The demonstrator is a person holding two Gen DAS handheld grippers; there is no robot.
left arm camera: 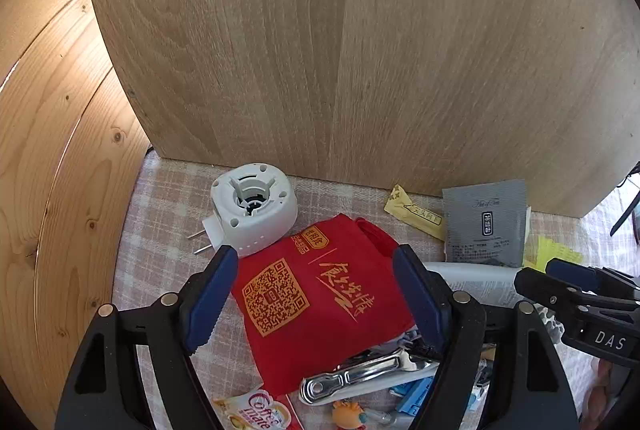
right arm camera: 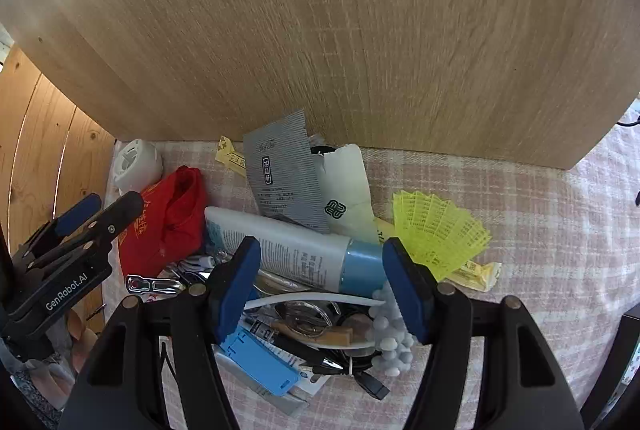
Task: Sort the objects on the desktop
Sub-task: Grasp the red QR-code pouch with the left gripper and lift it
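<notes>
Both tools gape wide and hold nothing: the left gripper [left arm camera: 316,294] straddles the red bag [left arm camera: 320,302], the right gripper [right arm camera: 320,286] straddles the white tube [right arm camera: 288,250] (blue-capped) on the checked cloth [right arm camera: 520,214].

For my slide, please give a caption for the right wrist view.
Open right gripper poised above a white tube in desktop clutter on a checked cloth.

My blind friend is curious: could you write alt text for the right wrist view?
An open right gripper hovers over a white squeeze tube with a blue cap in a clutter pile on a pink checked tablecloth, with a red fabric bag to the left.
</notes>
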